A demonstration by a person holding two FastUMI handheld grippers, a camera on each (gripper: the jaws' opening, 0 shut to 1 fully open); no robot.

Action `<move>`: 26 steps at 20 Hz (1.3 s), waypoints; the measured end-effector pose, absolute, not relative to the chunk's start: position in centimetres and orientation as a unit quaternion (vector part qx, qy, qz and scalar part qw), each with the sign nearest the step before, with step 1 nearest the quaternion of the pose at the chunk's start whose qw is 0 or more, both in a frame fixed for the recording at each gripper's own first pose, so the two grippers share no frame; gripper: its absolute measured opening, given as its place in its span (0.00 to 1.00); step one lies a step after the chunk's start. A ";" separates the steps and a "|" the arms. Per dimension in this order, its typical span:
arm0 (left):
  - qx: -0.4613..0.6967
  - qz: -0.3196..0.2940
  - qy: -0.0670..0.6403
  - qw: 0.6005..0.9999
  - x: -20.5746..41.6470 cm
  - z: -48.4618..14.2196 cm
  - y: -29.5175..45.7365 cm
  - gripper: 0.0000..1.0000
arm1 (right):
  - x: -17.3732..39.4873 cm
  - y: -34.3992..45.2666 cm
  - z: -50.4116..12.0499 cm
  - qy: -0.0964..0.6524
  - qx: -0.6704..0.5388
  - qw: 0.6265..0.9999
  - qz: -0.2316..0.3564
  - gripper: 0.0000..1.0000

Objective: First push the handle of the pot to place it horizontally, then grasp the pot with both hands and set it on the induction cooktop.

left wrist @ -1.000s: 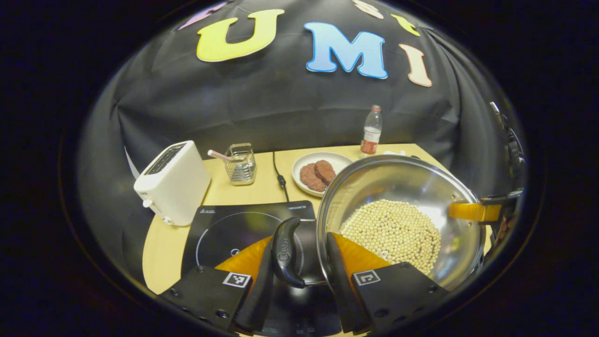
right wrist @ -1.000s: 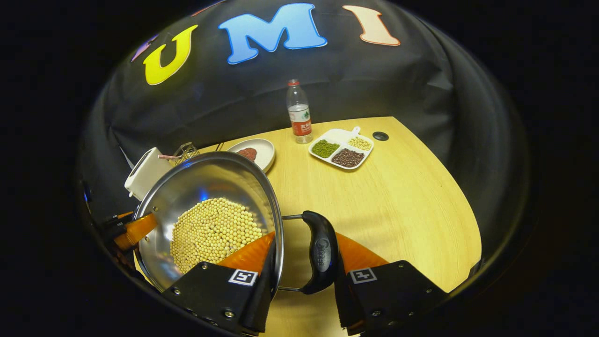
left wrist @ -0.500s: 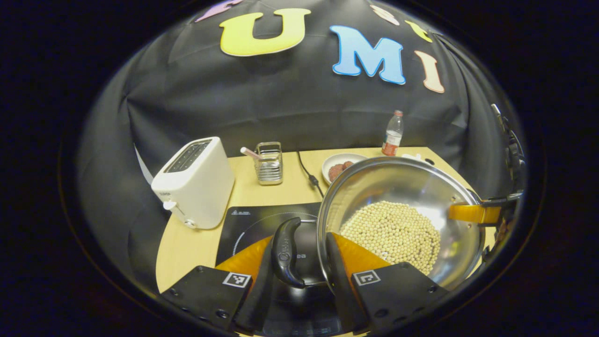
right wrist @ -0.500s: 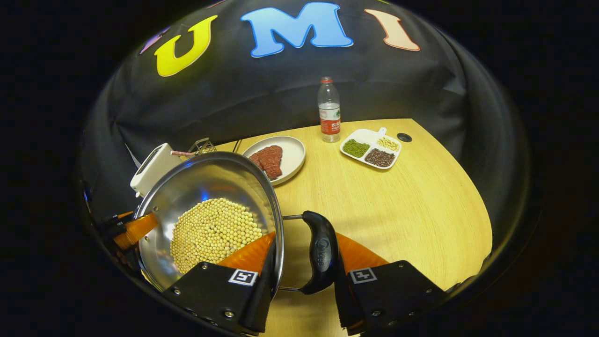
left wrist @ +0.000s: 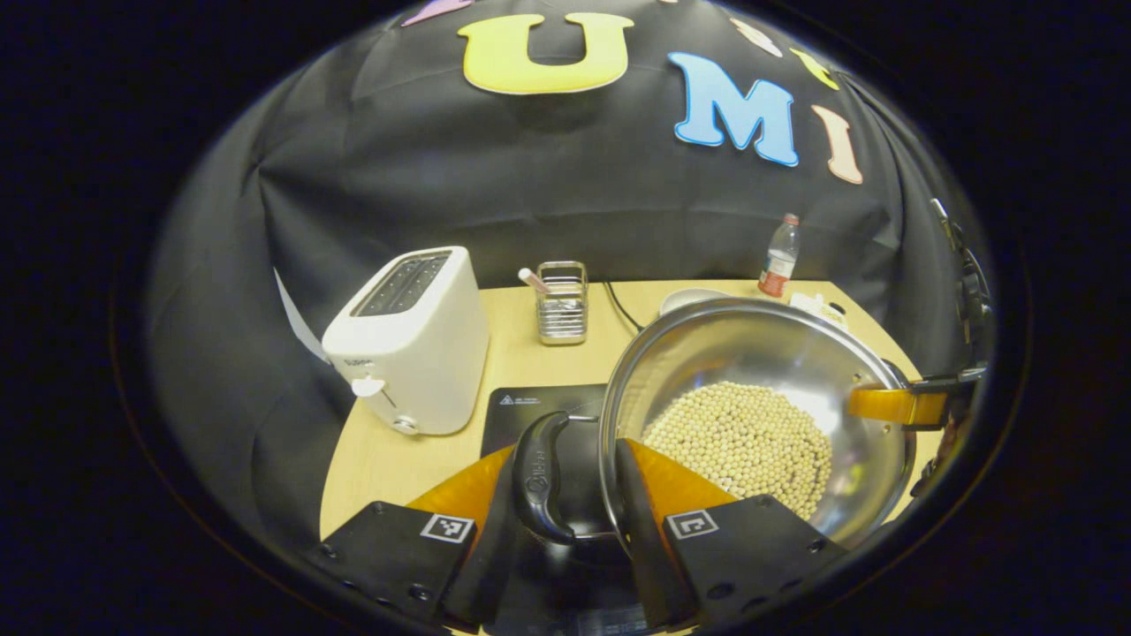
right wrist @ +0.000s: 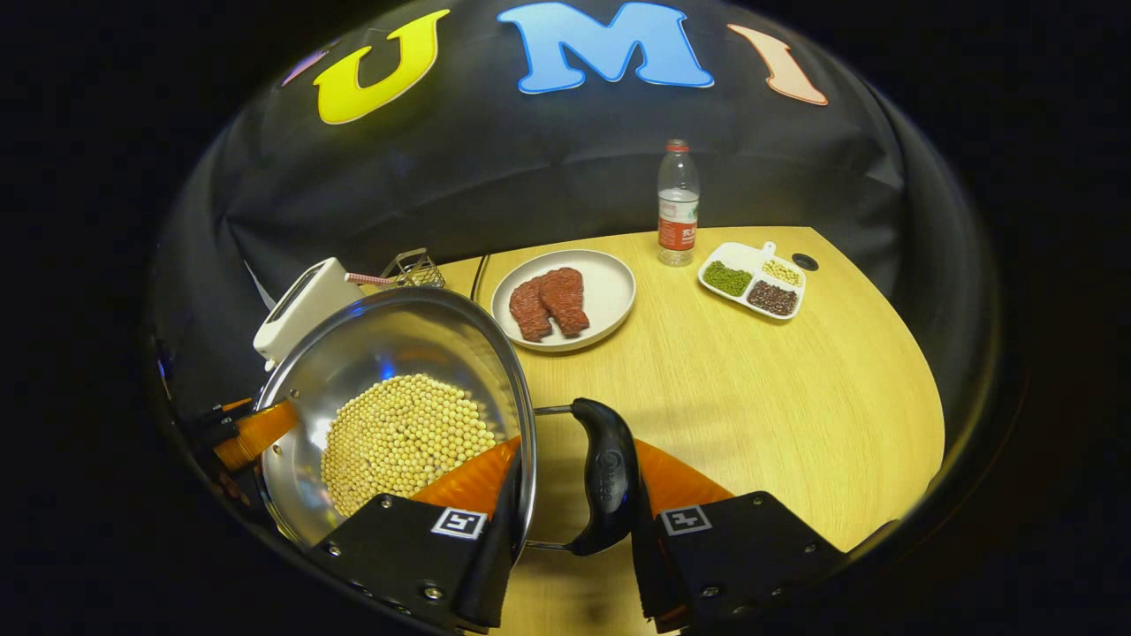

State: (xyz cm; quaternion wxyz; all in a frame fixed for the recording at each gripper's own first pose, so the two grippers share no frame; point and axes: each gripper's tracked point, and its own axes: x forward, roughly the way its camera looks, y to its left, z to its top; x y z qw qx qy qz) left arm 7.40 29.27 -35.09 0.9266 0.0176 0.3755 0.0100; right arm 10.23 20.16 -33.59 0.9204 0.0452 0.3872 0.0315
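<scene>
**Pot in a two-handed carry, cooktop below and to the left-gripper side**

- Pot (left wrist: 760,415): steel, round, holding a bed of pale beans (left wrist: 738,442). It hangs between the two grippers, its rim roughly level in both views.
- Left gripper (left wrist: 565,495): closed across the pot's rim beside the left side handle (left wrist: 537,477); one finger sits outside by the handle, the other inside the wall over the beans. Whether both fingers actually press metal, I cannot tell for sure, but the grip reads as holding.
- Right gripper (right wrist: 574,495): same arrangement on the opposite side, straddling the rim next to the right side handle (right wrist: 605,477), which lies flat and sideways.
- Handle-to-handle axis runs from one gripper straight to the other, so the pot's long line is the line between the hands.
- Induction cooktop (left wrist: 530,408): dark glass slab on the table (left wrist: 521,344), directly beneath the left gripper and reaching under the pot's near-left edge. In the right gripper view, bare wood lies under that handle.
- Judgement: the cooktop lies toward the left hand, so the coming move looks like a further sideways drift that way, then a level descent. The left gripper is nearer the target; the right must follow evenly or the beans slide.
- Toaster (left wrist: 408,340) stands just beside the cooktop's far-left edge: a likely bump risk
</scene>
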 end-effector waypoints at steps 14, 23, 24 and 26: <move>0.005 0.018 0.384 0.923 7.4 -36.3 35.9 0.62 | 11.2 26.3 -34.5 0.381 0.041 0.923 0.041 0.57; -0.005 0.010 0.399 0.917 8.1 -38.8 37.8 0.62 | 11.8 28.0 -36.1 0.383 0.044 0.922 0.032 0.57; -0.007 0.009 0.401 0.916 8.1 -39.1 37.8 0.62 | 11.9 28.0 -36.4 0.385 0.044 0.922 0.031 0.57; -0.009 0.005 0.402 0.916 8.1 -39.5 37.8 0.62 | 11.9 28.1 -36.6 0.383 0.042 0.922 0.029 0.57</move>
